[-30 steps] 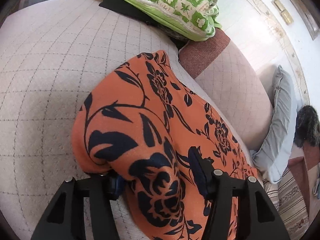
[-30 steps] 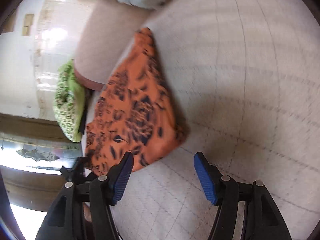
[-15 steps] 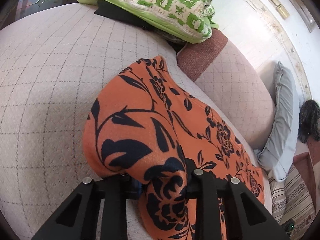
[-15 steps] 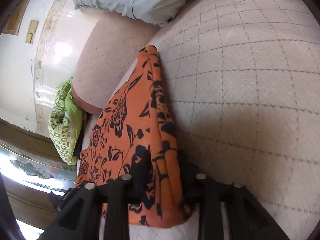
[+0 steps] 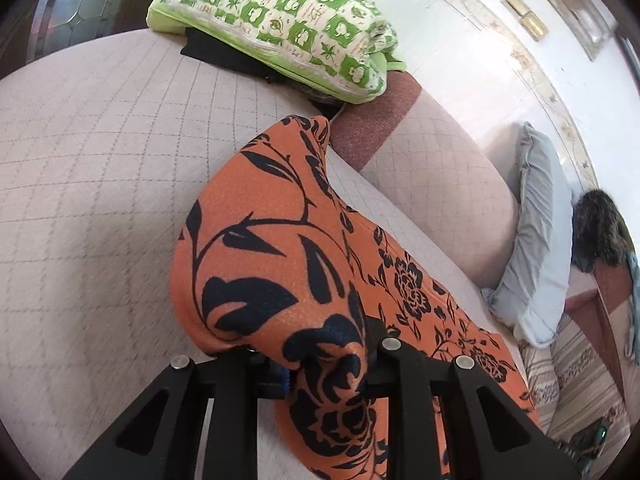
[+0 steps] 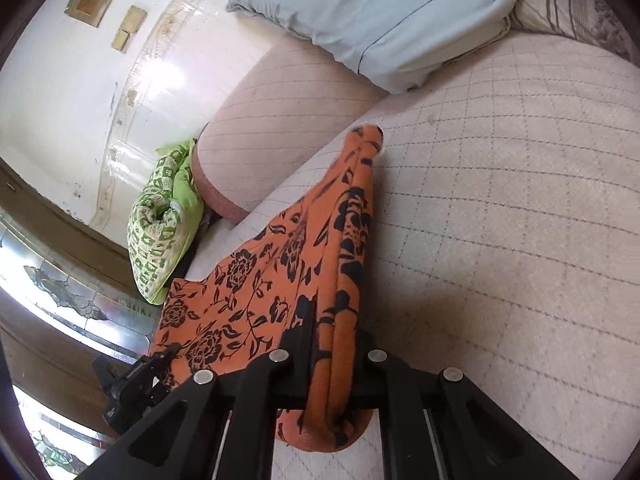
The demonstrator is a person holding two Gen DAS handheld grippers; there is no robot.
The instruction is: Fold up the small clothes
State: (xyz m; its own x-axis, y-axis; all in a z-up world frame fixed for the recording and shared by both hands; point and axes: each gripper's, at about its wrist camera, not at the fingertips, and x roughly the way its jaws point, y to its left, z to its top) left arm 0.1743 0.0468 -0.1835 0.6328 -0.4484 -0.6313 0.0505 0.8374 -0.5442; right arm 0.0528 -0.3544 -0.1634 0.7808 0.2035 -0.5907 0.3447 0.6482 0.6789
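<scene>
An orange garment with a black flower print [image 5: 280, 248] lies folded on the quilted beige sofa seat [image 5: 100, 160]. My left gripper [image 5: 324, 364] is shut on one near corner of it, the cloth bunched between the jaws. My right gripper [image 6: 332, 368] is shut on the other near corner of the garment [image 6: 280, 272], which stretches away toward the sofa back and lifts off the seat. The left gripper also shows in the right wrist view [image 6: 132, 384], at the garment's far left corner.
A green patterned pillow [image 5: 280, 24] lies on a dark cloth at the sofa's end. A light blue cushion [image 5: 536, 248] leans against the sofa back [image 5: 432, 168]; it also shows in the right wrist view [image 6: 368, 12]. A striped fabric [image 5: 580, 384] lies on the right.
Both grippers were open around the garment's corners a second ago. They have closed on the cloth and raised it a little off the seat.
</scene>
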